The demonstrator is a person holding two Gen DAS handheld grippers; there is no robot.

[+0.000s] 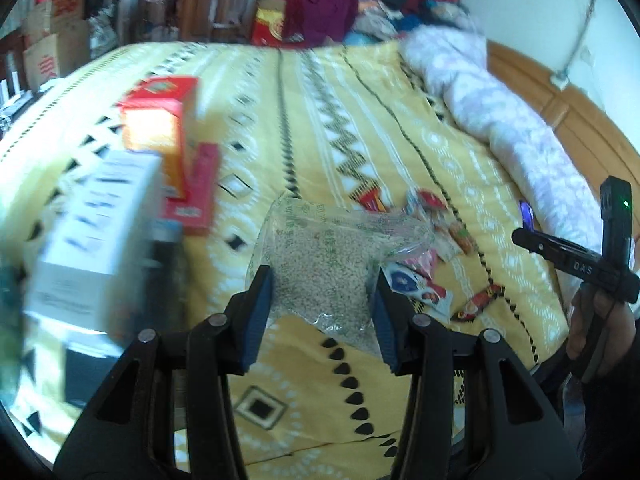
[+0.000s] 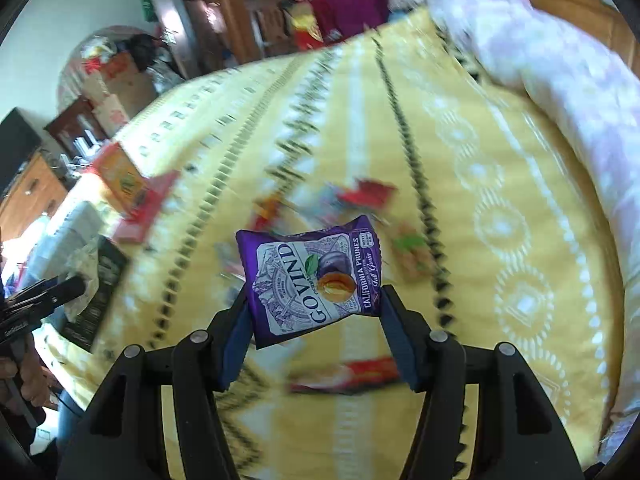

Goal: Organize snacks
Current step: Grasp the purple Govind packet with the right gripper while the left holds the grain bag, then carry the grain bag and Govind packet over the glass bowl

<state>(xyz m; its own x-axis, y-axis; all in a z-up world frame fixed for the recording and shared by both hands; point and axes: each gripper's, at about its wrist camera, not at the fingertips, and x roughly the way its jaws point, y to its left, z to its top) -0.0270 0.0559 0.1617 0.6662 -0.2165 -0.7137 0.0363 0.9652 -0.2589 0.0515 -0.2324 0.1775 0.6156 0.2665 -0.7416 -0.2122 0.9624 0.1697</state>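
Two views along hand-held tongs over a bed covered by a yellow patterned quilt [image 1: 320, 120]. Right gripper [image 2: 316, 316] clamped on a purple packet of prunes [image 2: 310, 276], pads pressing its two side edges, packet tilted and held clear above the quilt. Left gripper [image 1: 322, 312] narrowed around a clear bag of pale grains [image 1: 324, 256]; pads touching the bag's sides, bag apparently gripped, though blur makes lift uncertain. Boxes grouped at the left edge of the bed: an orange box [image 1: 160, 120] standing against a flat red box [image 1: 196, 192], a white box [image 1: 96, 232] nearer the camera, blurred. Loose small wrappers [image 1: 424, 232] scattered just beyond the grain bag, toward the middle of the quilt, well apart from the boxes. Another red wrapper [image 2: 352, 372] lying on the quilt below the prune packet. Judged early to midway: boxes seemingly gathered, two packets in hand not yet placed, many small wrappers left to sort. A rolled lilac blanket [image 1: 500, 120] along the far right side.
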